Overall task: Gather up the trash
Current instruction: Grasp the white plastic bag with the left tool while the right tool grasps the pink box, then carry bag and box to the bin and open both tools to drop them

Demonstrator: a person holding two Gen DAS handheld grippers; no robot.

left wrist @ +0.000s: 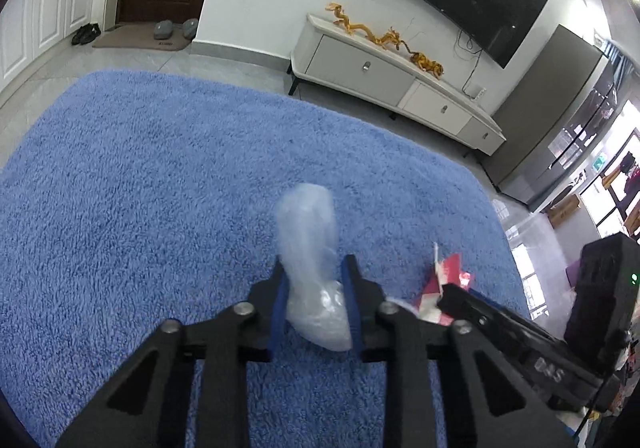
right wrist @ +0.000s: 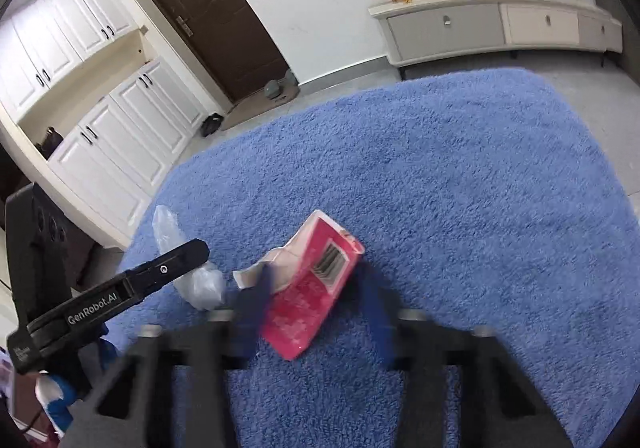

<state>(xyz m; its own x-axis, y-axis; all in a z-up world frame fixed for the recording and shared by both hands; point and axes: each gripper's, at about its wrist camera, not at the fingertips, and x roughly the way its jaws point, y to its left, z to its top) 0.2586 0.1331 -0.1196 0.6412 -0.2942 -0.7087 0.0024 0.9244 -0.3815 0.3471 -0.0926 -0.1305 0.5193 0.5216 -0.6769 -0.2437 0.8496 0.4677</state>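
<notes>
Left tool (left wrist: 316,280) pinches the clear plastic bag (left wrist: 310,244). Right tool (right wrist: 316,288), blurred, straddles the red packet (right wrist: 312,288); grip cannot be confirmed.

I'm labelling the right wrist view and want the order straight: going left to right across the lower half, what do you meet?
Left gripper arm reaching in → clear plastic bag it holds → pink carton, torn open, between the right gripper fingers → bare blue rug.
</notes>
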